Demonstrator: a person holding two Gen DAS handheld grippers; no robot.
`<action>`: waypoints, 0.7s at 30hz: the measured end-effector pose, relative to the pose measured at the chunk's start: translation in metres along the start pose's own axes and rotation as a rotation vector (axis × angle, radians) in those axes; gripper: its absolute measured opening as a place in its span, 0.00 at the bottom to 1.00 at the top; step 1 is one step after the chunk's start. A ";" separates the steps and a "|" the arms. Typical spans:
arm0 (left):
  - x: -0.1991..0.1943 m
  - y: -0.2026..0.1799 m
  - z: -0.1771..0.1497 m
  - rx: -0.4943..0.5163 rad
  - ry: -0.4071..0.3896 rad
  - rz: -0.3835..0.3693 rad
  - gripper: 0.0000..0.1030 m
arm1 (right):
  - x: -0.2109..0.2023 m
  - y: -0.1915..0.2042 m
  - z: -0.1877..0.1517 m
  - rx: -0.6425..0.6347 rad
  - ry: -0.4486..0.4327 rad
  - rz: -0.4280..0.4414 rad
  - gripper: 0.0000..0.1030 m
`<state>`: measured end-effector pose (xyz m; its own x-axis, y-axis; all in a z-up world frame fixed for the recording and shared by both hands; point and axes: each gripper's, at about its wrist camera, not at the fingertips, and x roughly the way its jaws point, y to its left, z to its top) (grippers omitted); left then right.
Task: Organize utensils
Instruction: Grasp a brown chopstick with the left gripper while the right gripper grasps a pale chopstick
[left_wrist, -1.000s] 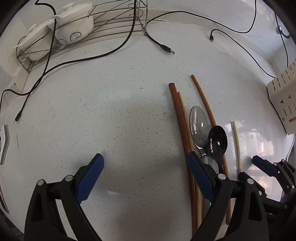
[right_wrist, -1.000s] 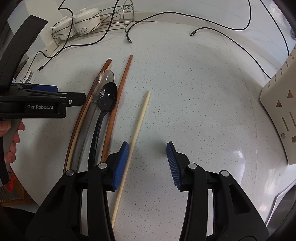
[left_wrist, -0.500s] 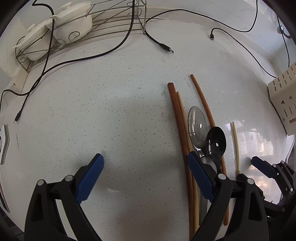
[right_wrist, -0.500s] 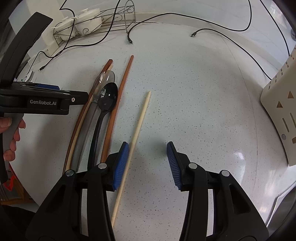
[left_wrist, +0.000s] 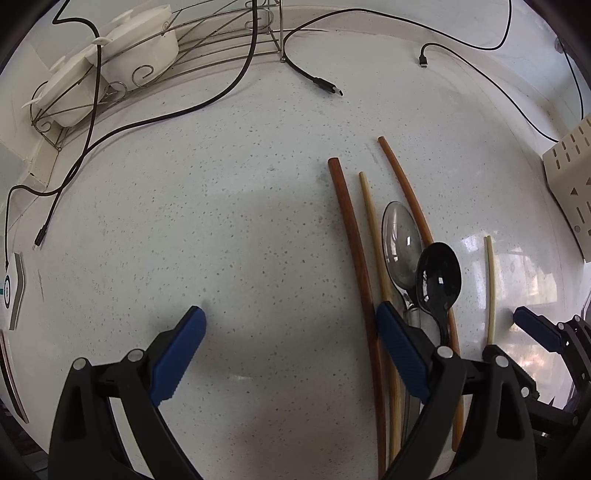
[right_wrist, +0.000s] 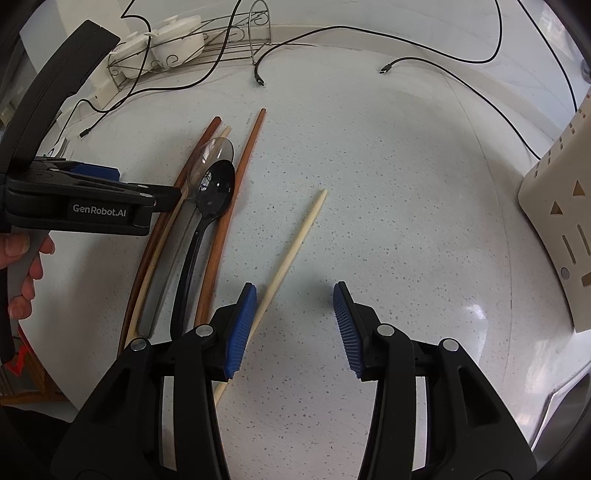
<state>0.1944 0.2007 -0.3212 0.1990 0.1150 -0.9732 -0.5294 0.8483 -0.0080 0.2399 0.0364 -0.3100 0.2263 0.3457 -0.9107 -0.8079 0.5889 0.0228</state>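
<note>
The utensils lay bunched on a speckled white counter (right_wrist: 388, 184). Taking the black spoon (right_wrist: 207, 221) as the landmark: a clear spoon (left_wrist: 400, 243) lay just beside it on its left, bowl a little farther up the counter, the two bowls overlapping at their edges. Left of the clear spoon ran a pale chopstick (left_wrist: 373, 229), and left of that a dark brown chopstick (left_wrist: 351, 240). A second brown chopstick (right_wrist: 236, 184) ran along the black spoon's right side, touching or nearly touching it. A lone pale chopstick (right_wrist: 295, 243) lay apart, well right of the black spoon, angled across the counter.

The left gripper (left_wrist: 290, 350) hung over the counter with its blue pads wide apart and nothing between them; its right pad sat above the bundle's handles. The right gripper (right_wrist: 295, 325) was partly open and held nothing; the lone pale chopstick passed just inside its left pad. A perforated cream holder (right_wrist: 554, 229) stood far right of the black spoon.
</note>
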 end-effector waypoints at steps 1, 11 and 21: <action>0.000 0.001 0.000 0.002 0.000 -0.001 0.89 | 0.000 0.000 0.000 -0.002 0.000 0.000 0.40; -0.010 -0.001 -0.007 0.027 0.000 -0.006 0.65 | 0.000 -0.001 0.001 -0.003 0.016 0.013 0.40; -0.017 -0.021 -0.009 0.112 -0.001 0.003 0.06 | 0.003 0.007 0.008 -0.031 0.060 -0.017 0.20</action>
<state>0.1946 0.1757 -0.3061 0.1980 0.1183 -0.9730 -0.4349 0.9002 0.0209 0.2392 0.0473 -0.3090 0.2081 0.2913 -0.9337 -0.8211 0.5708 -0.0049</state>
